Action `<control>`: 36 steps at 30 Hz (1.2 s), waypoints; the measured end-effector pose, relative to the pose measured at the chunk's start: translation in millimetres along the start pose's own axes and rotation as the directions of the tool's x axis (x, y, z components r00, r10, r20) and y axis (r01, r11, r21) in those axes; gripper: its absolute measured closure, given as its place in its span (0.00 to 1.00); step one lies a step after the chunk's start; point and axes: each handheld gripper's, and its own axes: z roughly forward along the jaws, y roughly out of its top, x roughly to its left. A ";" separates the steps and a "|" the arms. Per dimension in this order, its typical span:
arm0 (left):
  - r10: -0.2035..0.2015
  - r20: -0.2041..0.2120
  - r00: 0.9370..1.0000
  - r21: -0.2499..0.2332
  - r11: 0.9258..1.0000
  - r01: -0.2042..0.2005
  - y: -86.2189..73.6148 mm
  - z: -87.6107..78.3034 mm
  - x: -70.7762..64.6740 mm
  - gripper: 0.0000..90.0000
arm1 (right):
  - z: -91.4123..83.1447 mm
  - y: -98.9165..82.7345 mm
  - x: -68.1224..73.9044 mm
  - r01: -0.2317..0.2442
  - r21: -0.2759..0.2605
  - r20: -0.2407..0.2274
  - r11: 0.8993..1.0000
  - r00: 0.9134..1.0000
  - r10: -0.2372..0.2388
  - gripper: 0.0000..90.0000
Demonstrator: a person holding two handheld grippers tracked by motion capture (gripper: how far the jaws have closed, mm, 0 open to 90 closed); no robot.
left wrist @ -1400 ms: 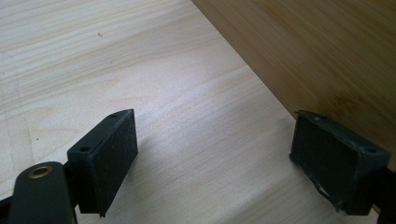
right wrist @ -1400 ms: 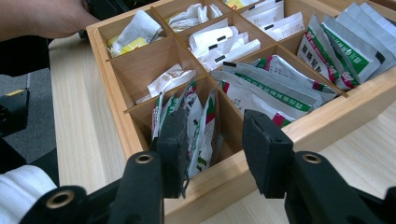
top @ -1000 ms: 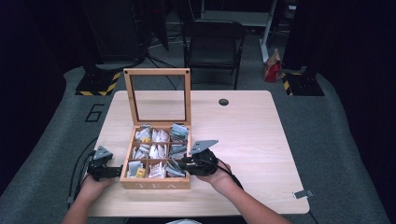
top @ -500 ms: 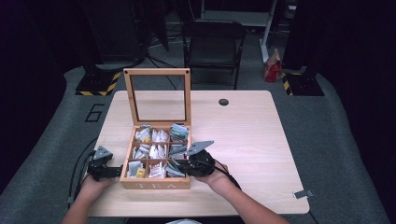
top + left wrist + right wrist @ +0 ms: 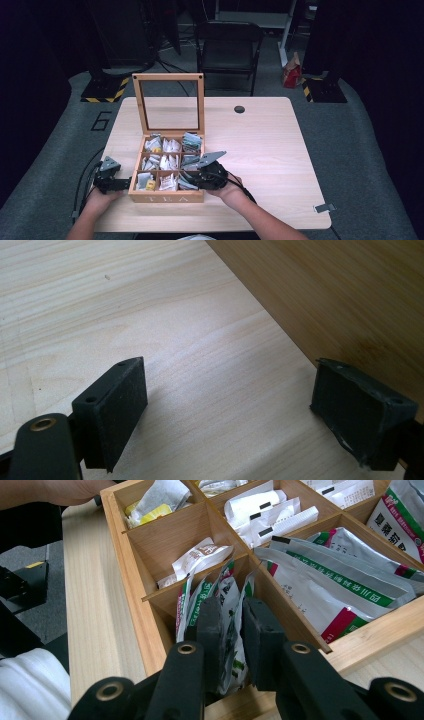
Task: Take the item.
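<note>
High view: fixed above the near edge of the worktop (image 5: 280, 145), facing forward and down, far enough to take in all four corners and the floor beyond. Left gripper view: riding on the left tongs (image 5: 240, 405), very close to the bare worktop beside the wooden box (image 5: 350, 295) wall. Right gripper view: riding on the right tongs (image 5: 231, 640), close over the box's near-right compartment. Shared by all three: the box (image 5: 167, 165).

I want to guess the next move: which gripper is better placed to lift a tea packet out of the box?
Right. The right gripper has its jaws closed on a green-and-white tea packet in the wooden tea box. The left gripper is open beside the box's outer wall.
</note>
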 end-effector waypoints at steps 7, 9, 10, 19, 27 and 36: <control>-0.005 0.003 1.000 -0.001 1.000 0.005 -0.1 0.2 -0.3 0.16 | 2.8 0.6 -1.4 0.003 0.005 0.005 1.000 1.000 -0.003 0.88; -0.001 0.000 1.000 0.000 1.000 0.001 0.0 0.0 0.0 0.16 | 4.4 0.2 -2.4 0.007 0.014 0.005 1.000 1.000 -0.008 0.89; -0.005 0.003 1.000 -0.001 1.000 0.005 -0.1 0.2 -0.3 0.16 | 5.2 0.1 -2.0 0.005 0.018 0.007 1.000 1.000 -0.005 0.89; -0.005 0.003 1.000 -0.001 1.000 0.005 -0.1 0.2 -0.3 0.16 | 8.9 0.0 -1.4 0.004 0.029 0.009 1.000 1.000 -0.004 0.91; -0.005 0.003 1.000 -0.001 1.000 0.005 -0.1 0.2 -0.3 0.16 | 10.1 0.1 -0.6 0.008 0.030 0.011 1.000 1.000 -0.008 0.97; -0.003 0.004 1.000 0.004 1.000 0.003 0.1 -0.3 -0.1 0.16 | 10.2 0.6 -0.6 0.017 0.028 0.005 0.999 1.000 -0.017 1.00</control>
